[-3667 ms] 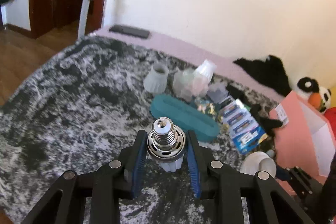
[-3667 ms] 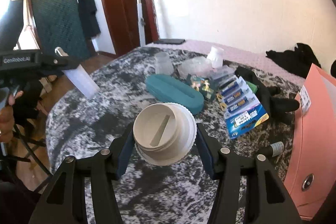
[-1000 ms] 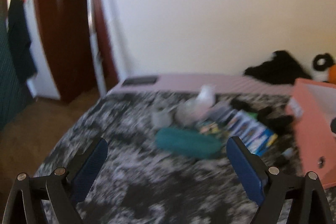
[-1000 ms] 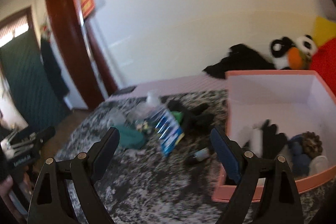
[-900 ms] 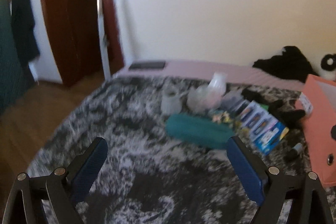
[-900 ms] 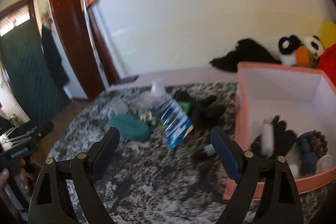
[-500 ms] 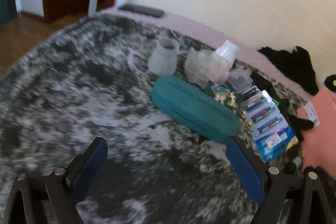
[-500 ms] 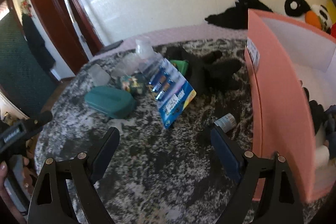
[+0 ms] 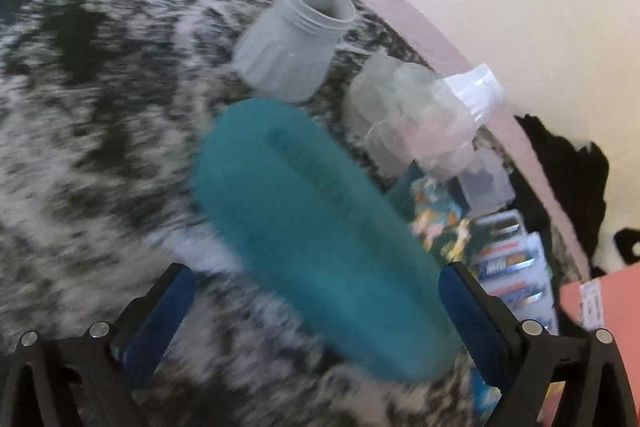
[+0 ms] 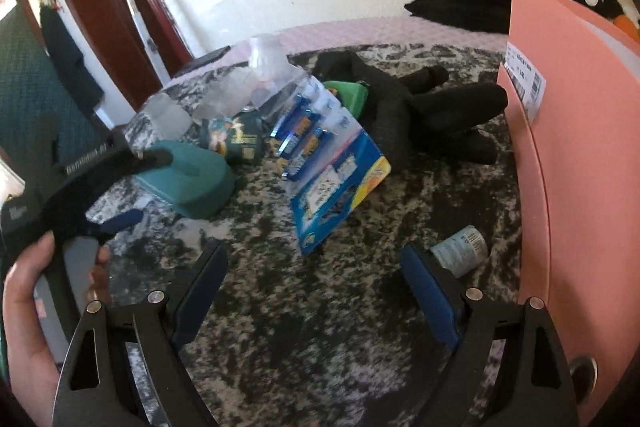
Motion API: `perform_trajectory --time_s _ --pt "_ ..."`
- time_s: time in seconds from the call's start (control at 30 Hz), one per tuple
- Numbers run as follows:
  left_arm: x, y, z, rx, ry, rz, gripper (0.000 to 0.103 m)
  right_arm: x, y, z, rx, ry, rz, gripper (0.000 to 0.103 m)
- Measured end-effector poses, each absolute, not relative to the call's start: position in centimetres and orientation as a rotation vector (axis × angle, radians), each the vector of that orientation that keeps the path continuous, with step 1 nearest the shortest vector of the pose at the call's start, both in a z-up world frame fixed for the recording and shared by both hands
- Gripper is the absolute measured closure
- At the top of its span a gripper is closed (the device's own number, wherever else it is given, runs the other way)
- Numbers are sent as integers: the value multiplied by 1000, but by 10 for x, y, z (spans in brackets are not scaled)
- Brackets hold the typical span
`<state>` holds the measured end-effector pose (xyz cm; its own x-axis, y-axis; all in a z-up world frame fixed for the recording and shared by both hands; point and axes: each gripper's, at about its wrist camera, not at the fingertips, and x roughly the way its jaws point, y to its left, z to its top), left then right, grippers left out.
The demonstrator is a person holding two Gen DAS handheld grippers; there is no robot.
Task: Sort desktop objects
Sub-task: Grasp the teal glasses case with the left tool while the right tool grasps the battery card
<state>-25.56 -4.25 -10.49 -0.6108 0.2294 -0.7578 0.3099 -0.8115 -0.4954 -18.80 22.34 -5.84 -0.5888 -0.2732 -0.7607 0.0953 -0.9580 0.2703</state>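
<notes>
Left gripper was opening wide around the teal case, pads not touching. Right gripper hung open, empty, over the table.

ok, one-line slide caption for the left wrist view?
Left gripper, jaws opening, straddles the teal case on the mottled tabletop.

Bright daylight, motion blur, fisheye warping

The teal case lies flat on the mottled cloth, long axis from 10 to 4 o'clock. At its 12 stands an open grey jar. A battery pack lies at its 3, a small bottle on its side beyond.
</notes>
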Motion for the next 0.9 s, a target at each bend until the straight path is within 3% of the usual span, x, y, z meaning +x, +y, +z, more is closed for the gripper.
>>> perform_trajectory --time_s 0.17,0.2,0.23,0.3,0.37,0.4,0.43,0.47,0.5,0.57,0.9 --pt "-277 -22 -105 1260 800 -2651 2 -207 237 -67 1291 -437 -2587 12" --pt "-280 -16 -105 1255 740 -2671 18 -211 240 -69 1285 -469 -2580 12" --pt "-283 -10 -104 1250 680 -2691 22 -214 241 -71 1276 -494 -2572 12" --pt "-285 -3 -104 1279 720 -2758 42 -220 241 -74 1260 -524 -2553 12" --pt "-285 -2 -104 1331 820 -2777 49 -226 237 -75 1235 -540 -2544 12" --pt "-282 -3 -104 1342 845 -2783 50 -229 235 -76 1223 -548 -2540 17" --pt "-279 -3 -103 1348 862 -2789 50 -232 233 -77 1214 -551 -2536 38" --pt "-276 -3 -103 1354 880 -2795 51 -235 231 -77 1215 -542 -2531 61" --pt "-271 -5 -102 1357 899 -2797 53 -236 229 -78 1220 -541 -2521 99" --pt "-260 -8 -98 1364 925 -2802 54 -234 228 -79 1215 -561 -2502 103" --pt "-183 -57 -43 1284 745 -2853 61 -181 212 -9 996 -465 -2525 103"
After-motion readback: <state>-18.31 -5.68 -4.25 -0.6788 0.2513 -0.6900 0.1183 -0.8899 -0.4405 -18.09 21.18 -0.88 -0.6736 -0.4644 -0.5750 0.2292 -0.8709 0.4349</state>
